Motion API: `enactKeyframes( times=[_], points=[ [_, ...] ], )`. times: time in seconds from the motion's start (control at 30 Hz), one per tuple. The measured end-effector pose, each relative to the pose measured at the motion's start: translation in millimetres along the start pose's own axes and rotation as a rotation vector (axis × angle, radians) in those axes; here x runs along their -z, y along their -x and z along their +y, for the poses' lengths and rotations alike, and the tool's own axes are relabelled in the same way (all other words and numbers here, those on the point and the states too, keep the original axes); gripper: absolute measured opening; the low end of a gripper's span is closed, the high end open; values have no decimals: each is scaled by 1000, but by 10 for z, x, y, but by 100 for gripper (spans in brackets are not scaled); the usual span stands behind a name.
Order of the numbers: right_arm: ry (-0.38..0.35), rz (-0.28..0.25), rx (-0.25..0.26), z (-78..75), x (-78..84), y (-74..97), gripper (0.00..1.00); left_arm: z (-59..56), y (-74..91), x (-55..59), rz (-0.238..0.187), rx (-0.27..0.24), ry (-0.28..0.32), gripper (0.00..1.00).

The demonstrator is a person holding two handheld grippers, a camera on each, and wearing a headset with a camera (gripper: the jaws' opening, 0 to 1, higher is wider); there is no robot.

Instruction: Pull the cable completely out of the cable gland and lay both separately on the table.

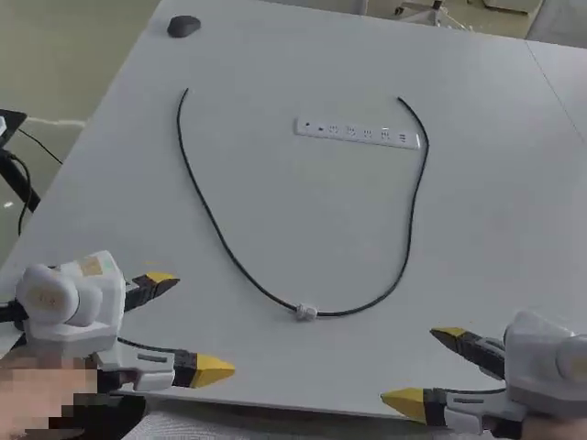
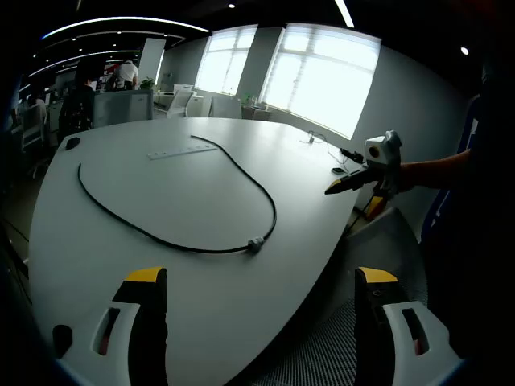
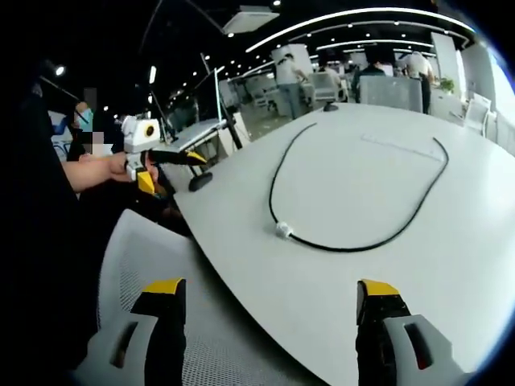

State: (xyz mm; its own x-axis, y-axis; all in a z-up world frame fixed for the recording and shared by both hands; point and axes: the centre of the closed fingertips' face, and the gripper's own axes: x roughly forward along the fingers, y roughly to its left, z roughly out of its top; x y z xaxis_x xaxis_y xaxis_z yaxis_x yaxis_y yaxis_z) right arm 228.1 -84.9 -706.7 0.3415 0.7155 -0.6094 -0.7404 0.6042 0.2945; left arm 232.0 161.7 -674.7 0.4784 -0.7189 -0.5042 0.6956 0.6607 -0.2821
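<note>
A long black cable (image 1: 216, 231) (image 2: 161, 236) (image 3: 346, 244) lies in a wide U on the white table (image 1: 303, 211). A small white cable gland (image 1: 305, 313) (image 2: 255, 244) (image 3: 282, 230) sits threaded on it at the bottom of the loop. My left gripper (image 1: 187, 325) (image 2: 261, 281) hovers at the near left table edge, open and empty, well left of the gland. My right gripper (image 1: 427, 367) (image 3: 269, 293) hangs at the near right edge, open and empty too. Each gripper appears in the other's view, the right gripper (image 2: 342, 186) and the left gripper (image 3: 189, 157).
A white power strip (image 1: 359, 132) (image 2: 182, 149) lies inside the loop toward the far side. A dark mouse (image 1: 183, 26) (image 2: 73, 142) sits at the far left corner. People and desks stand in the background office. A mesh chair seat (image 3: 161, 265) is below the near edge.
</note>
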Motion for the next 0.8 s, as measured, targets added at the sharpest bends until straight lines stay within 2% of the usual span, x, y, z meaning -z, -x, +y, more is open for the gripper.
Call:
enactKeyframes(
  times=[0.57, 0.8],
  points=[
    [25, 12, 1, -30, 29, 35, 91, 34, 11, 40, 22, -23, -1, 98],
    [33, 15, -6, -47, 23, 21, 94, 16, 4, 101, 44, -20, 11, 98]
  ],
)
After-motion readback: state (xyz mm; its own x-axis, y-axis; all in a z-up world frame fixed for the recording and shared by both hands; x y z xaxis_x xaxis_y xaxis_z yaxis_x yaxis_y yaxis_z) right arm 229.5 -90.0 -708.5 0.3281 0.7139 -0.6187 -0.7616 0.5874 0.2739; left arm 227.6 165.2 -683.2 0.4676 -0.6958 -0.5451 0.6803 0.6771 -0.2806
